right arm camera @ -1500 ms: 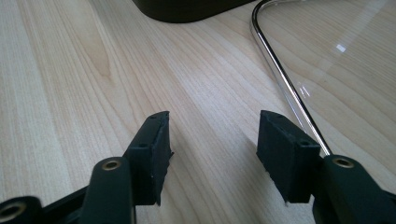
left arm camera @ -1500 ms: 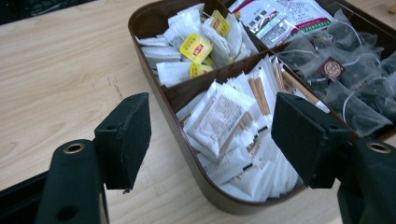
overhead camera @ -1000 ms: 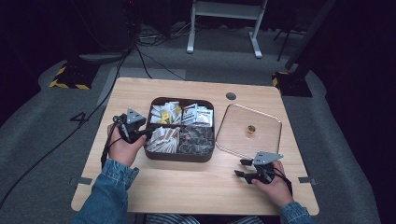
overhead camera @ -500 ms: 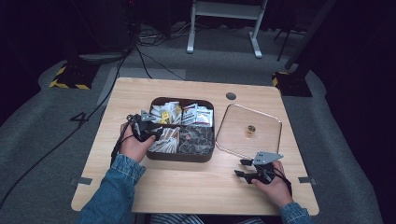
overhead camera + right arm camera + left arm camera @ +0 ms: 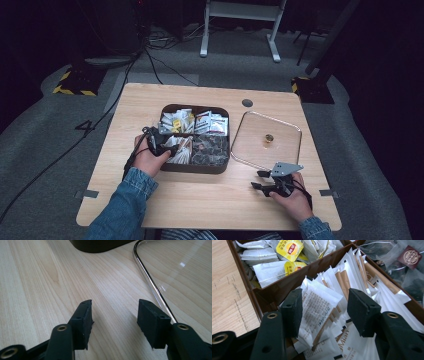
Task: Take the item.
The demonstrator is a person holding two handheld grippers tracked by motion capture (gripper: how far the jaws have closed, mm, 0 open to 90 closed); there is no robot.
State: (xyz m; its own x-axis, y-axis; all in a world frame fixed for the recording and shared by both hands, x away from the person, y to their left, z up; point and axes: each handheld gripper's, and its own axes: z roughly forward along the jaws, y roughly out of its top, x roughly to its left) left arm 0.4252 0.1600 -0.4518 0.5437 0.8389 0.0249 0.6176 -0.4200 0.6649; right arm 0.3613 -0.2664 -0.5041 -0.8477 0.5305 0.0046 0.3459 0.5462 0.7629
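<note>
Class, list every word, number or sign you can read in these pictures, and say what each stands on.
"4": floor marking left of the table.
"Mian": white sachet in the box, first letters hidden.
White sachet between the left gripper jaws: small print, too blurred.
Yellow tea-bag tag and maroon tag: logos unreadable.

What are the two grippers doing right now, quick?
Left gripper: open, jaws just widened, straddling white sachets in the brown box, not pinching.
Right gripper: open, empty, over the table.

Small brass object [image 5: 269, 137] on glass lid [image 5: 287, 125], too small to identify
</note>
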